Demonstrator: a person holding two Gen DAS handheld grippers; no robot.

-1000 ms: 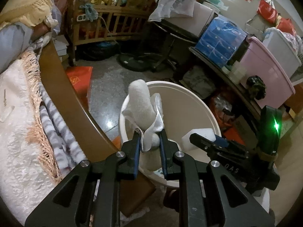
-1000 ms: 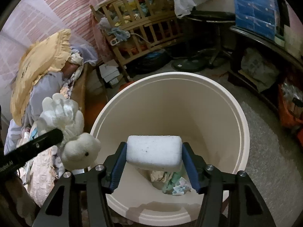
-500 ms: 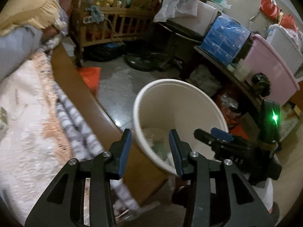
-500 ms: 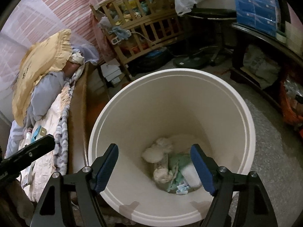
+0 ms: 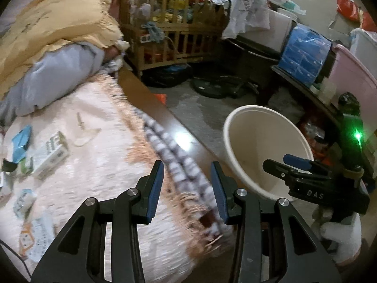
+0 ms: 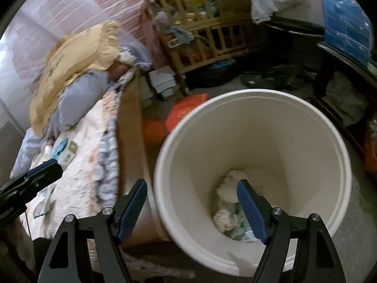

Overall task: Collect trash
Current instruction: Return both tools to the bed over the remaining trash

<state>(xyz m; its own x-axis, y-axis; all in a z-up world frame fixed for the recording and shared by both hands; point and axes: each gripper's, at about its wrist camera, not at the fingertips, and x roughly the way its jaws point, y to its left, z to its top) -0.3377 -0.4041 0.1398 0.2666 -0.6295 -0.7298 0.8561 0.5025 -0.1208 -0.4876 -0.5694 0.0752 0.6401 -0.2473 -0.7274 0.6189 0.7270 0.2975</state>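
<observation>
A cream bucket (image 6: pixel 278 108) stands on the floor beside the bed; it also shows in the left wrist view (image 5: pixel 238 118). Crumpled tissues and other trash (image 6: pixel 228 214) lie at its bottom. My left gripper (image 5: pixel 186 188) is open and empty, over the fringed edge of the pink blanket (image 5: pixel 94 165). Small cartons and wrappers (image 5: pixel 49 155) lie on the blanket to its left. My right gripper (image 6: pixel 192 208) is open and empty, straddling the bucket's left rim; it shows in the left wrist view (image 5: pixel 287 162) over the bucket.
Yellow and grey pillows (image 5: pixel 59 42) lie at the bed's head. A wooden crib (image 5: pixel 174 35) stands behind. A dark shelf with blue drawers (image 5: pixel 306 54) and a pink bin (image 5: pixel 353 82) runs along the right. A red packet (image 6: pixel 186 110) lies on the floor.
Both grippers opened and dropped the tissue wad and the white sponge into the bucket. Both then swung left, the left one from the bucket to over the bed.
</observation>
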